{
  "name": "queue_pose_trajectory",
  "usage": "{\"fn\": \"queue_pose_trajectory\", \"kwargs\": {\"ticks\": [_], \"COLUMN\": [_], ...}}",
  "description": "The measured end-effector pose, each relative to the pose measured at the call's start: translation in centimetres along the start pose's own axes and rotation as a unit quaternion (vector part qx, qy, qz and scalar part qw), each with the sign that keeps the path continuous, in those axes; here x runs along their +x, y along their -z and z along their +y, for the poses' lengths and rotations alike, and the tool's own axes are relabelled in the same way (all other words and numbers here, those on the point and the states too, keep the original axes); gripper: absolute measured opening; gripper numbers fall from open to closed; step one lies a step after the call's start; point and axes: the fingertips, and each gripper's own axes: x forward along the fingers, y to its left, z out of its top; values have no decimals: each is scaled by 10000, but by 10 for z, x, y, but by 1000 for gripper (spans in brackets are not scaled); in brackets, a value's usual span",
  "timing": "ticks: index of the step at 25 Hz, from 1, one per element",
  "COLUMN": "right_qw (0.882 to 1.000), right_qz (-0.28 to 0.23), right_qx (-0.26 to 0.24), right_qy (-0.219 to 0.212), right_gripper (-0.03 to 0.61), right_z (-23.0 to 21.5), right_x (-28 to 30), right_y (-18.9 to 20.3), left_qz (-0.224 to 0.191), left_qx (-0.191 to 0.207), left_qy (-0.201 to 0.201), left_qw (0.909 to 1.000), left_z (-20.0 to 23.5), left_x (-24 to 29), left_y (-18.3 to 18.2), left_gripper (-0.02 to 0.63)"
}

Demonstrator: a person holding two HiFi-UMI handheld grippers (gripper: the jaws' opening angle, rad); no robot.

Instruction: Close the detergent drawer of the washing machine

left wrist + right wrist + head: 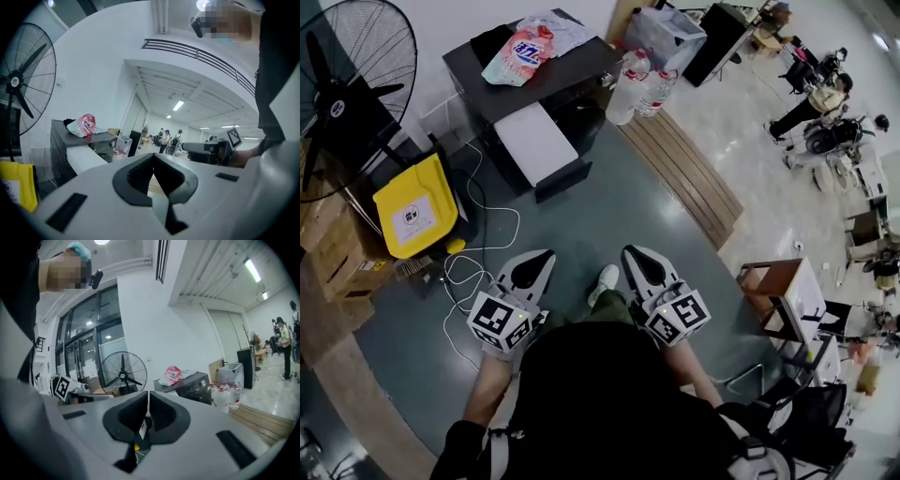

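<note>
The dark washing machine (546, 77) stands ahead of me, and its white detergent drawer (534, 142) juts out of the front toward me. In the left gripper view the drawer (86, 158) shows as a white slab under the dark top. My left gripper (544, 255) and right gripper (632, 251) hang side by side close to my body, well short of the drawer. Both are shut with nothing between the jaws, as the left gripper view (153, 158) and the right gripper view (148, 395) show.
A detergent bag (525, 52) lies on the machine's top. A big black fan (347, 84), a yellow box (412, 211), cardboard boxes (337, 253) and loose white cables (469, 272) crowd the left. Water bottles (642, 84) and a wooden pallet (684, 173) are at the right.
</note>
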Motion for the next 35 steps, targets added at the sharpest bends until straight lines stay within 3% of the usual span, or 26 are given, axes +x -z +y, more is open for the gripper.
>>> {"fn": "queue_pose_trajectory", "kwargs": {"ticks": [6,20,30,35], "right_qw": [9993,9971,9923,9911], "right_qz": [-84,17,245,504], "right_qx": [258,512,796,590], "right_qy": [244,-572,-920,-1079], "right_gripper": [25,25,25,25], "right_z": [-74,-239,-286,-296], "right_x": [-2,34,62,87], "right_y": [-6,-48,-49,-43], "left_qz": [288,624,763,741], "left_qx": [57,203,34,-91], "left_qy": [204,-72,-416,-461], "left_qw": [9994,9978,9962,9961], "left_z": [-3,3,23,47], "left_x": [73,277,329,341], "left_y": [1,-18,-22,-23], "left_gripper": [11,11,11,11]}}
